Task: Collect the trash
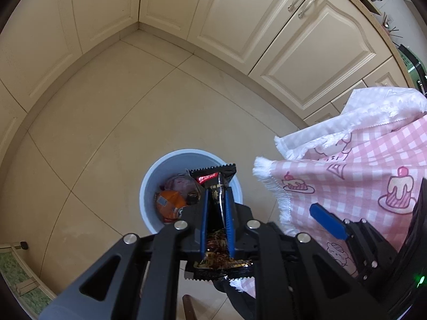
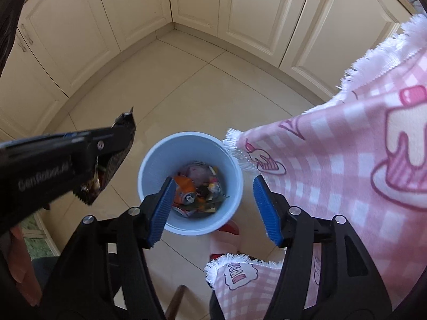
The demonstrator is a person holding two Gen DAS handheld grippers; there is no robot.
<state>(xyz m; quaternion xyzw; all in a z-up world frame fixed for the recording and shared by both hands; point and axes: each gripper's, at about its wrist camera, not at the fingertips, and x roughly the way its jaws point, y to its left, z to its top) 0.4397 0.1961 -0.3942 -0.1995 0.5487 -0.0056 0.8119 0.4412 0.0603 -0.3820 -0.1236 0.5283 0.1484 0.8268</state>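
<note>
A light blue trash bin [image 1: 149, 186] stands on the tiled floor and holds an orange can [image 1: 170, 202] and other wrappers. My left gripper [image 1: 216, 194] is shut on a black snack wrapper [image 1: 213, 174] and holds it above the bin's right side. In the right wrist view the bin [image 2: 186, 146] is below centre, and the left gripper [image 2: 106, 144] with the wrapper [image 2: 125, 130] hangs to its upper left. My right gripper [image 2: 212, 184] is open and empty above the bin. One of its blue fingertips [image 1: 328, 220] shows in the left wrist view.
A pink checked tablecloth [image 1: 360, 176] with cake prints hangs over the table edge at the right, close to the bin; it also shows in the right wrist view [image 2: 347, 146]. Cream kitchen cabinets [image 1: 240, 26] line the back and left walls. Beige floor tiles [image 1: 120, 120] surround the bin.
</note>
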